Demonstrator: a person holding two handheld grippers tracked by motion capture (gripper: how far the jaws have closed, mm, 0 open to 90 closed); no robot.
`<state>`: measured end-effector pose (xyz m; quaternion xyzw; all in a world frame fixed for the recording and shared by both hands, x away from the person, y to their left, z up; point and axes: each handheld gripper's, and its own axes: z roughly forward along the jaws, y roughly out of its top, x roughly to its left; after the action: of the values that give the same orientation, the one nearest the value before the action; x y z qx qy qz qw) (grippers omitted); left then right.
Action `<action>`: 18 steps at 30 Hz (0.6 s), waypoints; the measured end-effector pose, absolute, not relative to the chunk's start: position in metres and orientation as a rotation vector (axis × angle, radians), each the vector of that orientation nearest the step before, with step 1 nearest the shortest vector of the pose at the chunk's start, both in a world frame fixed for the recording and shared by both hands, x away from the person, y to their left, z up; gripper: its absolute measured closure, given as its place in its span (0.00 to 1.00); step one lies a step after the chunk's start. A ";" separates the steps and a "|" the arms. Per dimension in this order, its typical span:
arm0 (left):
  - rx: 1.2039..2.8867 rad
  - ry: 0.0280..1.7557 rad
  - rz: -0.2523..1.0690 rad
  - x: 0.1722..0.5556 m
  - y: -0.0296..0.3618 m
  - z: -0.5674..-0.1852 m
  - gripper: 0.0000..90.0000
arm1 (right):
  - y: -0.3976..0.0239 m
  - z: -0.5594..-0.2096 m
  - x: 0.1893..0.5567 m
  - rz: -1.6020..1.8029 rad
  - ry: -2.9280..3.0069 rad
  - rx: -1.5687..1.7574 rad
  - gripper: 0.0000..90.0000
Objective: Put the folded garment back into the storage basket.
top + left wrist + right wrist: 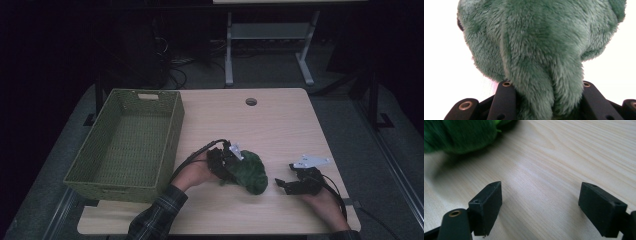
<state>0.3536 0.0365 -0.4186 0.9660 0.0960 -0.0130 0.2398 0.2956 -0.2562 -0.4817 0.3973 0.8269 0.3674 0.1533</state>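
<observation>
A fuzzy green plush toy (252,172) lies on the light wooden table (265,125), near the front middle. My left gripper (231,167) comes at it from the left, held in a hand with a plaid sleeve. In the left gripper view the plush toy (536,45) bulges out between the two black jaws, and my left gripper (545,85) is shut on it. To the right, my right gripper (280,184) rests low on the table and points left toward the toy. Seen from its own camera, my right gripper (540,195) is open with bare wood between the jaws and the plush toy (459,135) ahead at upper left.
A green woven basket (170,145) stands on the left part of the table, with nothing visible inside. A round cable hole (251,101) sits near the far edge. Beyond the table are the legs of another desk (229,55) and dark floor.
</observation>
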 end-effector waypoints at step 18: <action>2.531 0.383 0.064 0.352 0.071 -0.350 0.73 | -0.256 -0.482 0.296 1.043 2.366 1.160 0.16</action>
<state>0.3524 0.0707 -0.3503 0.9470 0.1432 0.0238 0.2865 0.2963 -0.2558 -0.4819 0.4044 0.8250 0.3637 0.1533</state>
